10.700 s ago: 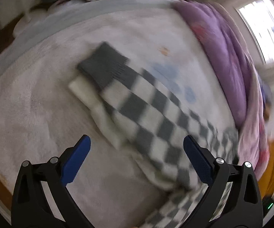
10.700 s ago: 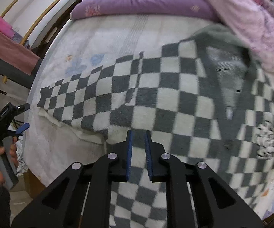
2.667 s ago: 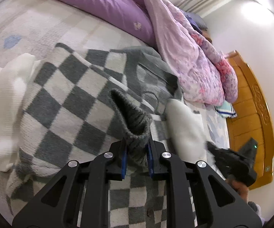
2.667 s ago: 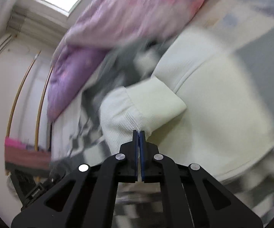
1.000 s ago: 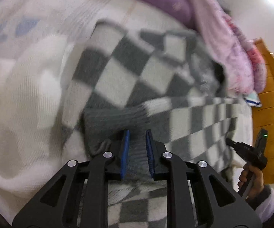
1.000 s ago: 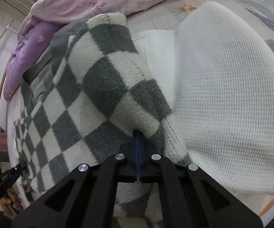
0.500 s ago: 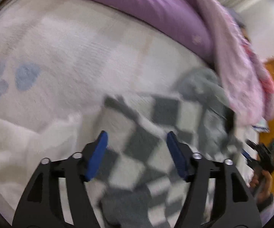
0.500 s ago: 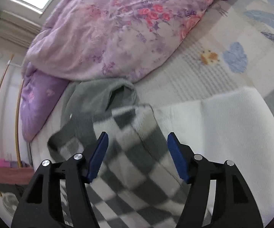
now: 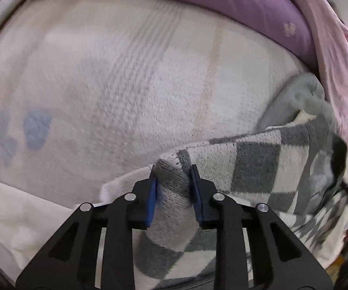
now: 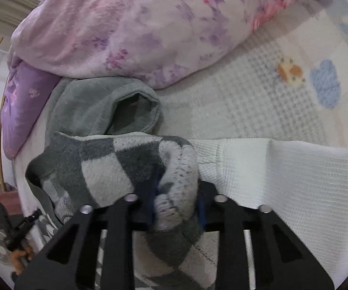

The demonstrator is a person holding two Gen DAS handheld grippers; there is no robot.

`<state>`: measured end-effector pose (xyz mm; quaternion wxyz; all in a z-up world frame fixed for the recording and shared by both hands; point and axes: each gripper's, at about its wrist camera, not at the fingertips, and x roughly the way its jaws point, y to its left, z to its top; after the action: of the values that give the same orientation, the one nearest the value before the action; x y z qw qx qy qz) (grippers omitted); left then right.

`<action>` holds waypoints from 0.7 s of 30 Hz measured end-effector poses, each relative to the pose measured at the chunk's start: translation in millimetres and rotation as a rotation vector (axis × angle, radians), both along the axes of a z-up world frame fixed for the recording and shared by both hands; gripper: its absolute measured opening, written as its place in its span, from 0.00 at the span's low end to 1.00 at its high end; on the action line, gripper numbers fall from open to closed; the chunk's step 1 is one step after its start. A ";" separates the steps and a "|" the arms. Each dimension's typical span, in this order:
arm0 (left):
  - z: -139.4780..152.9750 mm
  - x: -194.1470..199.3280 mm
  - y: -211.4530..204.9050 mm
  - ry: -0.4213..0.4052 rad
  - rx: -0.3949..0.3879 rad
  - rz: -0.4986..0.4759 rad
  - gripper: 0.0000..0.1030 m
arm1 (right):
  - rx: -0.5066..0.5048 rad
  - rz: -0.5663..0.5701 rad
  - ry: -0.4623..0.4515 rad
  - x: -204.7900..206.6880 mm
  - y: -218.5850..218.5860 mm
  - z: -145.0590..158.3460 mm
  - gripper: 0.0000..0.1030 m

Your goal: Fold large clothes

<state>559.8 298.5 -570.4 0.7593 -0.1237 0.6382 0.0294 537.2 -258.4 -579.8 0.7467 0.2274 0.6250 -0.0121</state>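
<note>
- Lying on the bed [image 9: 130,77], the checked sweater [image 9: 258,166] hides part of the gray hood [image 10: 96,111].
- Both tongs point steeply down.
- Left tongs [image 9: 172,186] are closing, pinching a sweater fold.
- Right tongs [image 10: 176,205] are closing on blurry bunched sweater.

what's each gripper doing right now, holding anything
left gripper: jaws closing on a bunched fold of the checkered sweater.
right gripper: jaws closing on another bunch of that sweater.
</note>
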 end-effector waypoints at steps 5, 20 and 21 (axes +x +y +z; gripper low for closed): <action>47.9 -29.2 0.9 -0.131 -0.019 -0.002 0.19 | 0.015 -0.006 -0.125 -27.2 0.6 38.3 0.16; 155.1 -233.3 13.3 -0.291 -0.204 0.130 0.18 | 0.189 -0.031 -0.284 -204.7 -36.1 147.0 0.15; 155.8 -251.0 16.0 -0.275 -0.223 0.147 0.18 | 0.196 -0.024 -0.278 -219.6 -40.1 149.2 0.15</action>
<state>308.8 314.5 -414.6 0.8167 -0.2563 0.5171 -0.0031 317.6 -298.6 -430.6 0.8001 0.3060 0.5109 0.0717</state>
